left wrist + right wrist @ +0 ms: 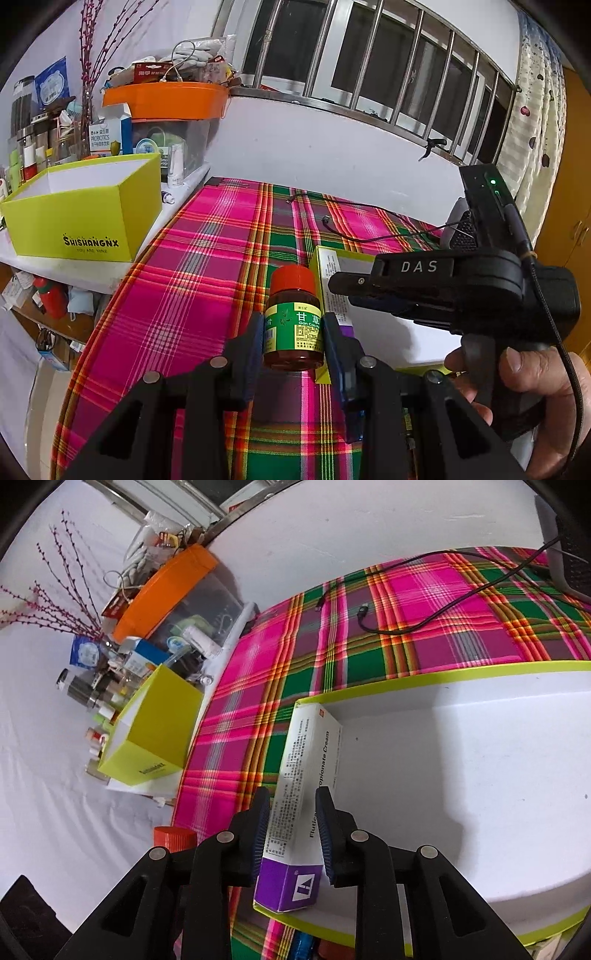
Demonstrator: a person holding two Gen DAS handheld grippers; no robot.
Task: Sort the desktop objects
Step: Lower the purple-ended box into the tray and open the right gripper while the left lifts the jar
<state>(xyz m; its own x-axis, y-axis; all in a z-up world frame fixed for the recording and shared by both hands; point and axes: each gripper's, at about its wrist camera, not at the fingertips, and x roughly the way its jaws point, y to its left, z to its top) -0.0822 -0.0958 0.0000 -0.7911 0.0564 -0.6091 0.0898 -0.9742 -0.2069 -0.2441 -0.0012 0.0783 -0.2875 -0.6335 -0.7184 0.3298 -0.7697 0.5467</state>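
The left hand-held gripper (293,332) is clamped on a small amber bottle (293,325) with a red cap and green label, both pads pressed to its sides. The bottle stands upright at the lower centre of the left wrist frame, over the pink and green plaid cloth (207,258) covering the surface.

Just right of it in that frame, the right hand-held gripper (334,286) reaches in from the right edge, with a hand (524,384) around its grip at lower right.

In the right wrist frame, the right hand-held gripper (291,834) is closed on a white cream carton (299,794) with a purple end, at lower centre. The carton lies along the left inside wall of a shallow tray (443,677) with a white floor and lime-green rim, which fills the right half of the frame. The bottle's red cap (175,837) shows at lower left.

A lime-green open box (81,218) sits at the left of the left wrist frame, beside an orange-lidded container (166,99) of clutter. A black cable (424,620) trails across the cloth at upper right.
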